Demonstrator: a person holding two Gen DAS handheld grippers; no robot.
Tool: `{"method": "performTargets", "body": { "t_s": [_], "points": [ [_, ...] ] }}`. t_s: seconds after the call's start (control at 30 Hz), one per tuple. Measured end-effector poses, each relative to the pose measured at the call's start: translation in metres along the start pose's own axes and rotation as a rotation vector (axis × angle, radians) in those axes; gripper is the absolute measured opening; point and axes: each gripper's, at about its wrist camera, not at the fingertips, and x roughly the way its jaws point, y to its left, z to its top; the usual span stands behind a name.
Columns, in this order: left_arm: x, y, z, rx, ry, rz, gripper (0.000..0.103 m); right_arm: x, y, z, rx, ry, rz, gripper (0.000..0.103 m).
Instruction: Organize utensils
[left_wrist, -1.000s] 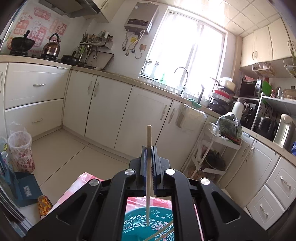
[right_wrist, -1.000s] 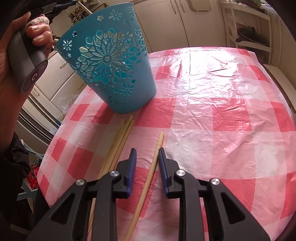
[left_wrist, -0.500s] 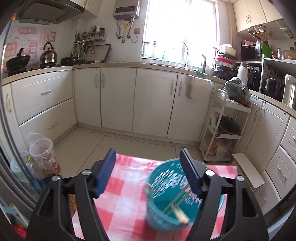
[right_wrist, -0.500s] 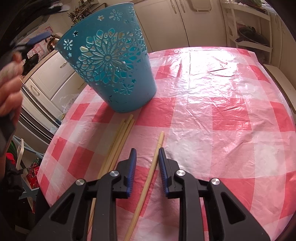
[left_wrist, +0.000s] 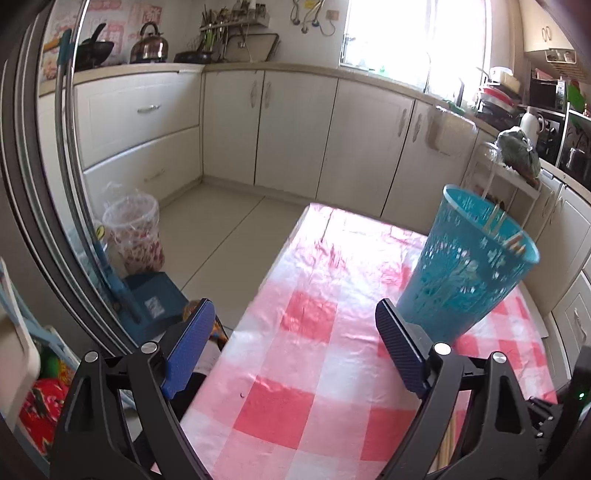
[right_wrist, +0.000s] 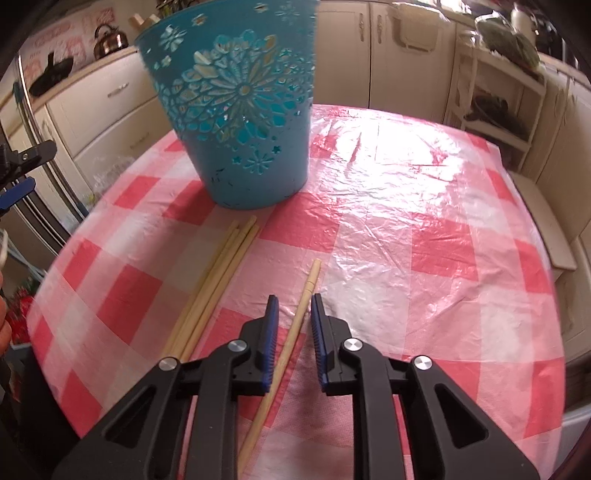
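A teal cut-out holder (right_wrist: 240, 110) stands on the red-and-white checked tablecloth (right_wrist: 424, 206); it also shows in the left wrist view (left_wrist: 465, 273) with chopstick ends (left_wrist: 511, 242) poking above its rim. My right gripper (right_wrist: 293, 306) is open, its jaws low on either side of a single wooden chopstick (right_wrist: 284, 354) lying on the cloth. A bundle of several chopsticks (right_wrist: 214, 284) lies to its left. My left gripper (left_wrist: 295, 325) is wide open and empty above the table's left edge, left of the holder.
Cream kitchen cabinets (left_wrist: 295, 125) line the far wall. A floor bin with a plastic liner (left_wrist: 133, 229) and a blue box (left_wrist: 155, 299) stand left of the table. A white wire rack (right_wrist: 495, 92) stands behind the table.
My left gripper let the chopstick drop into the holder, opened wide and pulled back to the left of it. My right gripper moved forward along the single chopstick.
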Motion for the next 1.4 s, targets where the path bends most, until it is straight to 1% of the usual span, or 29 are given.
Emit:
{"method": "performTargets", "body": {
  "t_s": [0.07, 0.17, 0.23, 0.33, 0.37, 0.43, 0.5, 0.6, 0.7, 0.8, 0.9, 1.03, 1.17, 1.27, 1.4],
  "points": [
    [0.011, 0.0, -0.011, 0.0, 0.022, -0.001, 0.085, 0.0, -0.001, 0.0, -0.019, 0.001, -0.002, 0.012],
    [0.026, -0.001, -0.025, -0.002, 0.065, -0.007, 0.085, -0.001, -0.008, 0.0, 0.006, 0.018, 0.021, 0.012],
    [0.034, -0.003, -0.032, 0.004, 0.091, -0.01, 0.085, -0.002, -0.009, 0.0, 0.002, 0.036, 0.009, 0.012],
    [0.044, -0.008, -0.042, 0.027, 0.13, 0.0, 0.085, -0.003, -0.003, 0.0, -0.034, 0.049, -0.031, 0.012],
    [0.044, -0.01, -0.042, 0.035, 0.126, -0.007, 0.085, -0.003, -0.002, 0.0, -0.038, 0.05, -0.036, 0.012],
    [0.044, -0.013, -0.044, 0.047, 0.122, -0.003, 0.085, -0.003, -0.005, -0.001, -0.024, 0.044, -0.02, 0.011],
    [0.048, -0.019, -0.046, 0.074, 0.151, -0.001, 0.085, -0.004, -0.011, -0.001, 0.009, 0.04, 0.0, 0.007],
    [0.047, -0.023, -0.045, 0.097, 0.145, 0.003, 0.085, -0.007, -0.025, -0.003, 0.101, 0.029, 0.076, 0.006],
    [0.05, -0.023, -0.045, 0.1, 0.169, -0.012, 0.085, -0.022, -0.037, 0.001, 0.173, -0.023, 0.15, 0.006],
    [0.056, -0.019, -0.045, 0.083, 0.202, -0.028, 0.085, -0.045, -0.042, 0.006, 0.215, -0.102, 0.225, 0.006],
    [0.056, -0.015, -0.044, 0.057, 0.204, -0.04, 0.085, -0.07, -0.044, 0.013, 0.24, -0.182, 0.29, 0.006],
    [0.056, -0.014, -0.044, 0.05, 0.205, -0.041, 0.085, -0.096, -0.048, 0.031, 0.26, -0.272, 0.363, 0.006],
    [0.057, -0.016, -0.044, 0.059, 0.21, -0.042, 0.085, -0.114, -0.05, 0.057, 0.274, -0.352, 0.427, 0.006],
    [0.058, -0.016, -0.045, 0.059, 0.213, -0.041, 0.085, -0.123, -0.049, 0.081, 0.264, -0.395, 0.452, 0.006],
    [0.058, -0.015, -0.044, 0.048, 0.212, -0.043, 0.085, -0.138, -0.039, 0.1, 0.218, -0.45, 0.448, 0.005]
  ]
}}
